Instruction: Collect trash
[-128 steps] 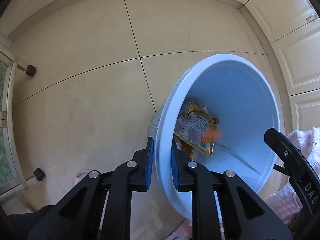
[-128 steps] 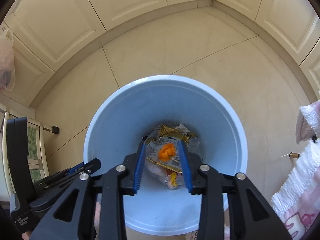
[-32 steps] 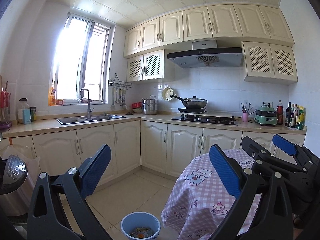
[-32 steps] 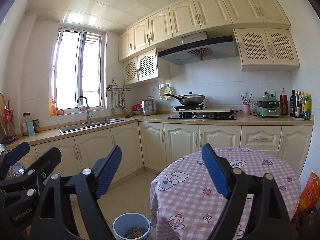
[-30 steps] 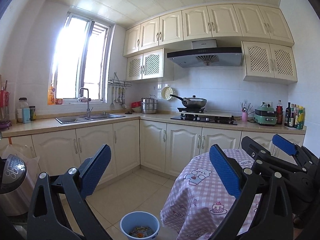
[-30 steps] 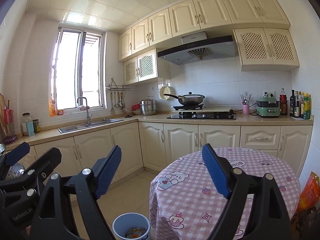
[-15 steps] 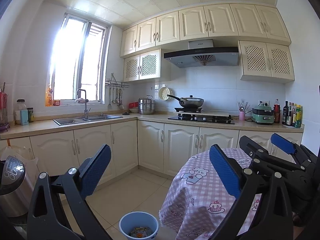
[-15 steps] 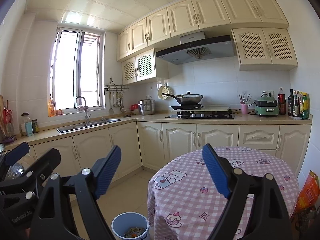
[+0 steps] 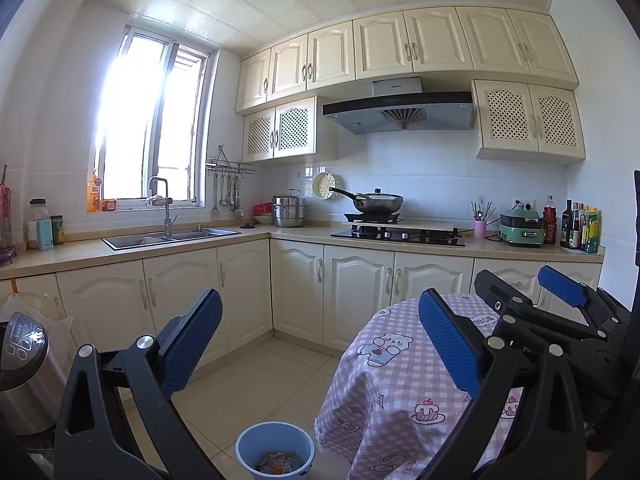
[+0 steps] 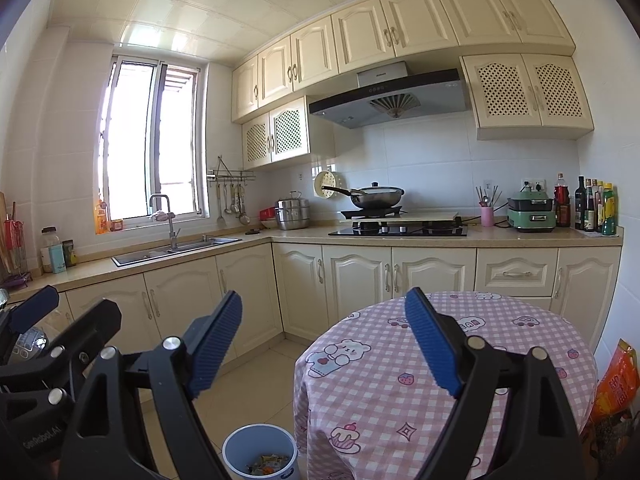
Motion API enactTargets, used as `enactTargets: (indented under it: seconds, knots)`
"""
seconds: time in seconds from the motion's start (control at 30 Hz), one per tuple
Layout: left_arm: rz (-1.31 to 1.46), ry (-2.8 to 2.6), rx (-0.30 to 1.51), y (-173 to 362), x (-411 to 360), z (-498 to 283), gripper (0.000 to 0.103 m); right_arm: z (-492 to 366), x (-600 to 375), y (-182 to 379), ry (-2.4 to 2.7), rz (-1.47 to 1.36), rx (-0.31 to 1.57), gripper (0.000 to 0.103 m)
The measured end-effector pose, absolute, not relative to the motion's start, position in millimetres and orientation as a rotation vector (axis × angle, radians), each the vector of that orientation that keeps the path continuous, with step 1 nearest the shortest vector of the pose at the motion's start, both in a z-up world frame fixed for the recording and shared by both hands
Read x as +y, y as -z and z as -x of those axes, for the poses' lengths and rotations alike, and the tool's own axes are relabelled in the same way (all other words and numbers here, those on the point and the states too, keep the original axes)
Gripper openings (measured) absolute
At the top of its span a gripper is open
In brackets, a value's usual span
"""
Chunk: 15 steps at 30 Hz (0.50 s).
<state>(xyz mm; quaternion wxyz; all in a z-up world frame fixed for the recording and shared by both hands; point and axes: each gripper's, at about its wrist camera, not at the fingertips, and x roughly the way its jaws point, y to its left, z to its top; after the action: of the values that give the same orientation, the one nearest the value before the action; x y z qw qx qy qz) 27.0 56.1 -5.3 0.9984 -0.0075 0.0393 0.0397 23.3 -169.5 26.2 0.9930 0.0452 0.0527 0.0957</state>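
Note:
A light blue trash bin (image 9: 244,446) stands on the floor beside the round table, with wrappers and an orange scrap (image 9: 276,464) inside. It also shows in the right wrist view (image 10: 236,450), with the trash (image 10: 266,465) in it. My left gripper (image 9: 320,340) is open and empty, held high and well back from the bin. My right gripper (image 10: 324,338) is open and empty, held level with it. The right gripper also shows at the right of the left wrist view (image 9: 560,300).
A round table with a pink checked cloth (image 10: 500,344) stands on the right. Cream cabinets (image 9: 296,280), a sink (image 9: 172,236) and a hob with a wok (image 9: 380,202) line the walls. A steel appliance (image 9: 20,364) stands at the left. An orange bag (image 10: 612,380) leans by the table.
Since about four seconds ago both grippers rose from the bin, the left let go of its rim, and both opened wide. In the last second the view has drifted only slightly.

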Motion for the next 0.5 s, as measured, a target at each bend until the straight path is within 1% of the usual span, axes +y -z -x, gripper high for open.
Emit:
enactTargets:
  seconds: [0.5]
  knots:
    - [0.015, -0.074, 0.079, 6.4, 56.2, -25.0, 0.095, -23.5, -170.3, -25.6, -0.192, -0.091, 0.109, 0.082]
